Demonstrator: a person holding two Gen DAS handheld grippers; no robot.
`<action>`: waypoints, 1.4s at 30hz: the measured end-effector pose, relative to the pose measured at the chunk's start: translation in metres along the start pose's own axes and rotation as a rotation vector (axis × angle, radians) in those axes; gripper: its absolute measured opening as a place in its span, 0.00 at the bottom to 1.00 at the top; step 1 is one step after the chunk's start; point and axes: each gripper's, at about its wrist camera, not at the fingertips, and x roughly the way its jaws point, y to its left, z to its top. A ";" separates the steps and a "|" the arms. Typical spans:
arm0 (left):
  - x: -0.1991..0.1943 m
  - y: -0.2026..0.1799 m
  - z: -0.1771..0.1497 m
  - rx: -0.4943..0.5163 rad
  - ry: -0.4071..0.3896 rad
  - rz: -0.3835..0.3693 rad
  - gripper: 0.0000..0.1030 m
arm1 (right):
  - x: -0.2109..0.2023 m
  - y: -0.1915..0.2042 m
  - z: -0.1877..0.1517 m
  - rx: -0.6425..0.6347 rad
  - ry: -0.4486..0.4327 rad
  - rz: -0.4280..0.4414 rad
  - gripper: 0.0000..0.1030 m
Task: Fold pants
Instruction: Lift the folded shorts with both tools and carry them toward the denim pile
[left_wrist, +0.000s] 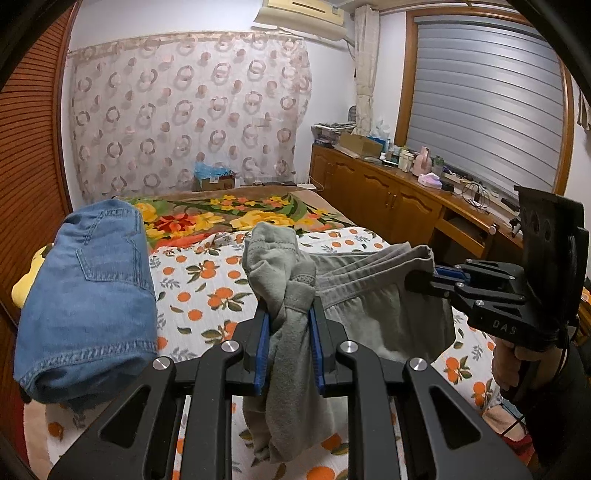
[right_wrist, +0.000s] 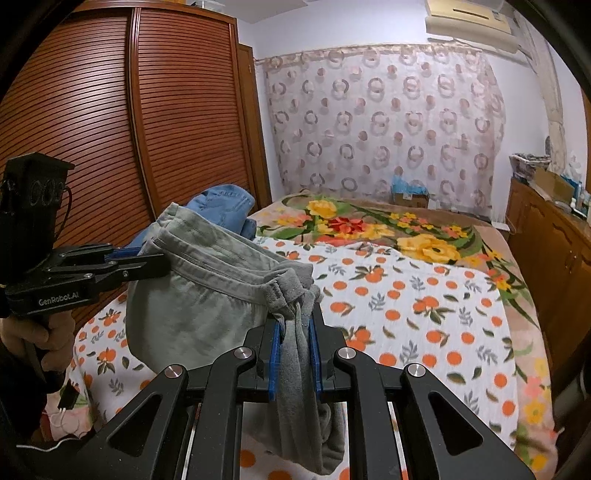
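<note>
Grey pants (left_wrist: 369, 291) hang in the air above the bed, held by the waistband between both grippers. My left gripper (left_wrist: 289, 314) is shut on one end of the waistband, with cloth bunched between its blue pads. My right gripper (right_wrist: 295, 325) is shut on the other end; it also shows in the left wrist view (left_wrist: 417, 280). The left gripper shows in the right wrist view (right_wrist: 162, 266). The pants (right_wrist: 207, 295) sag between the two grippers and their legs hang down out of sight.
Folded blue jeans (left_wrist: 88, 295) lie at the bed's left side by the brown wardrobe (right_wrist: 110, 129). The bed (right_wrist: 406, 314) has an orange-print sheet and a floral blanket (right_wrist: 388, 225). A wooden counter (left_wrist: 406, 192) with clutter runs along the right.
</note>
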 end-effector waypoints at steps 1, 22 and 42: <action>0.001 0.001 0.002 0.000 0.000 0.004 0.20 | 0.003 -0.002 0.003 -0.002 0.000 0.003 0.13; -0.017 0.036 0.049 -0.038 -0.083 0.140 0.20 | 0.063 -0.018 0.087 -0.118 -0.048 0.093 0.13; -0.042 0.116 0.038 -0.146 -0.102 0.289 0.20 | 0.129 -0.004 0.115 -0.226 -0.076 0.223 0.13</action>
